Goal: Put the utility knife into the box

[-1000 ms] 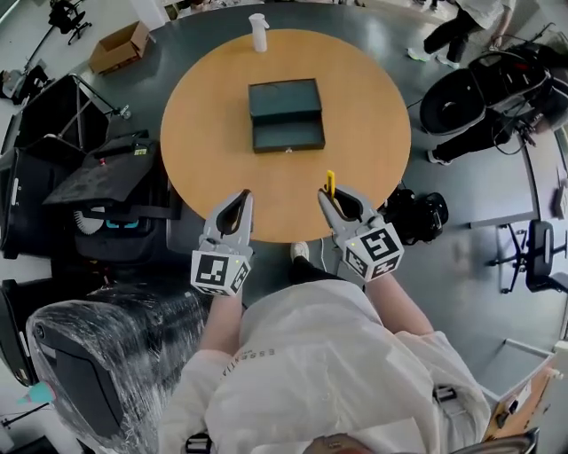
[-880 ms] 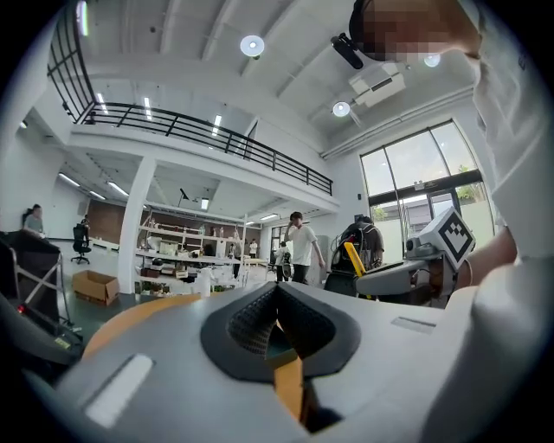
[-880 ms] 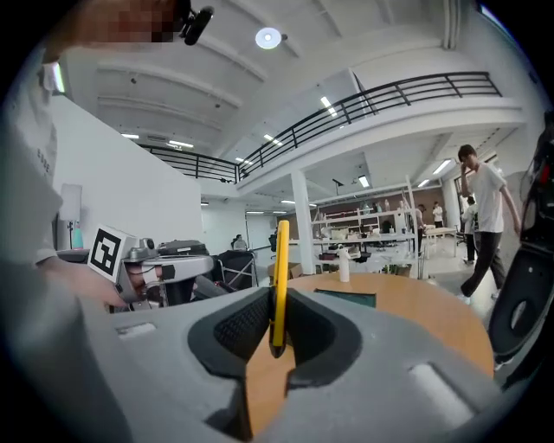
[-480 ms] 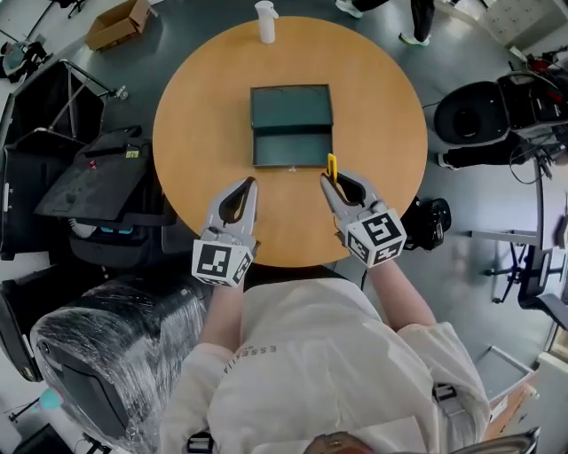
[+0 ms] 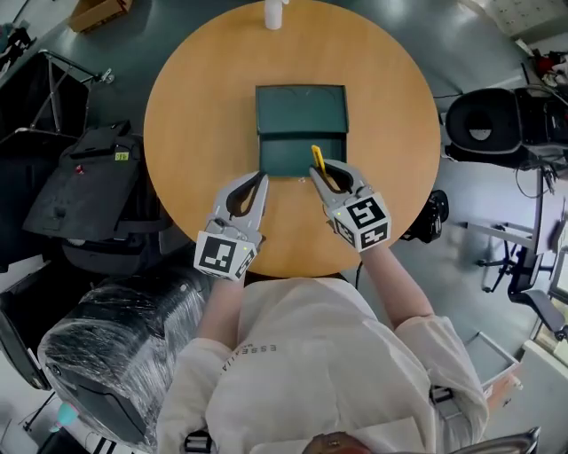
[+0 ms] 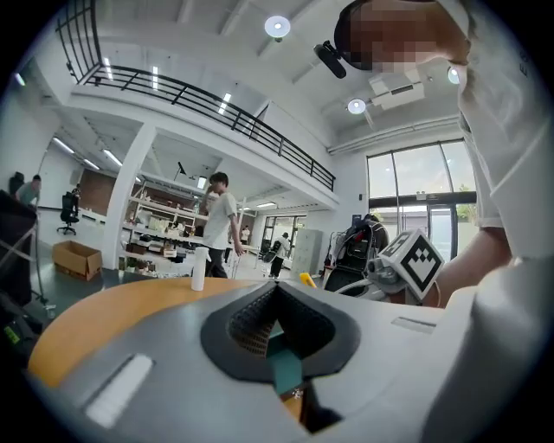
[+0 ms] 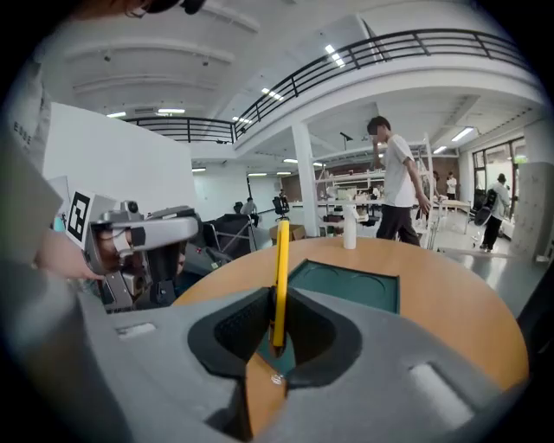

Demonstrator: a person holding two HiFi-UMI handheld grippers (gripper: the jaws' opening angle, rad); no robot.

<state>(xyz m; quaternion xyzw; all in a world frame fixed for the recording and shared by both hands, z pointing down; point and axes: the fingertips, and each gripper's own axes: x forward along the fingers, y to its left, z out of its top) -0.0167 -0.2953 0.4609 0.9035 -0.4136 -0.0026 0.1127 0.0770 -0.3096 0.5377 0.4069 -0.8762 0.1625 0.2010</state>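
Note:
An open dark green box (image 5: 302,124) lies in the middle of the round wooden table (image 5: 195,106); its tray half is nearer me. My right gripper (image 5: 319,170) is shut on a yellow utility knife (image 5: 316,157), which sticks up and forward out of the jaws, its tip over the box's near right edge. In the right gripper view the knife (image 7: 280,260) stands upright between the pads, with the box (image 7: 355,287) just beyond. My left gripper (image 5: 261,179) hovers beside the box's near left corner, its jaws shut with nothing between them.
A white bottle (image 5: 274,12) stands at the table's far edge. Black cases and stands (image 5: 84,177) are on the floor to the left, a plastic-wrapped chair (image 5: 98,355) is at lower left, and black equipment (image 5: 497,124) is to the right. People walk in the background.
Both grippers have moved forward over the table toward the box. The knife, still held, now reaches the box's near edge.

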